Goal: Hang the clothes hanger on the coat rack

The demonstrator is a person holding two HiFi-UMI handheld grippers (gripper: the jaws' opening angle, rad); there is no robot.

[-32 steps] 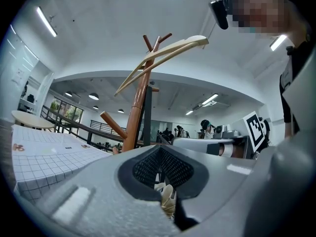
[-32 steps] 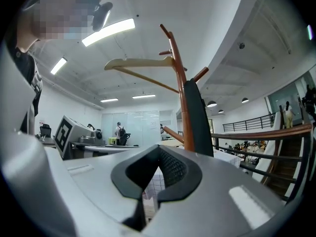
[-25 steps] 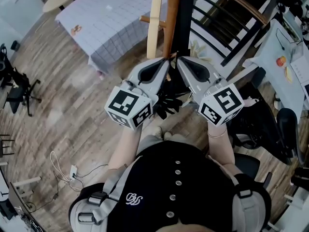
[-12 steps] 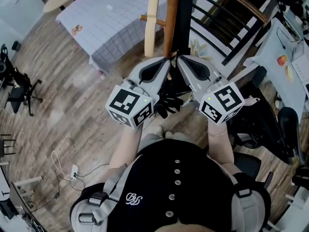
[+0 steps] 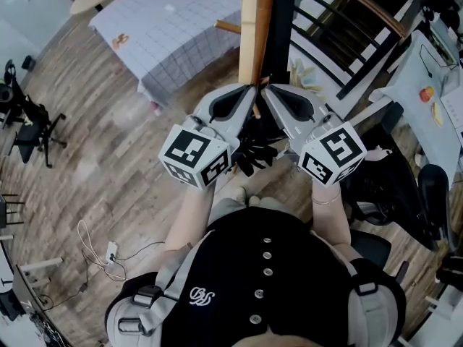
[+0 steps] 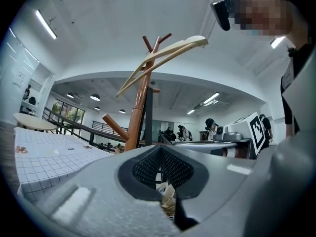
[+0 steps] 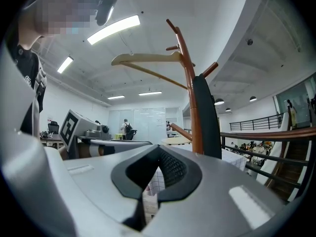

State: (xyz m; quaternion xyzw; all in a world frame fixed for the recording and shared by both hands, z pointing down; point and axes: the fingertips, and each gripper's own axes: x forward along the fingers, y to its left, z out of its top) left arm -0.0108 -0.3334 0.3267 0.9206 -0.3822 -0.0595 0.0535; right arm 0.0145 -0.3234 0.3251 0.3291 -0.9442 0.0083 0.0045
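A pale wooden clothes hanger [image 6: 163, 58] rests across the top branches of the brown coat rack [image 6: 140, 107], with no gripper touching it. The right gripper view also has the hanger [image 7: 148, 59] up on the rack [image 7: 190, 93]. From above, the hanger [image 5: 248, 27] is a pale strip beside the rack's pole [image 5: 262, 27]. My left gripper [image 5: 249, 90] and right gripper [image 5: 269, 90] sit side by side just short of the pole, pointing at it. Both are shut, with nothing between their jaws.
A table with a checked cloth [image 5: 173, 27] stands behind the rack on the left. A black railing [image 5: 340, 20] runs behind on the right. A desk [image 5: 427, 85] is at the right edge, an office chair [image 5: 29, 129] at the left, and a cable [image 5: 94, 251] lies on the floor.
In the head view the pale hanger has swung from left of the pole to close against it. Both grippers have stayed where they were.
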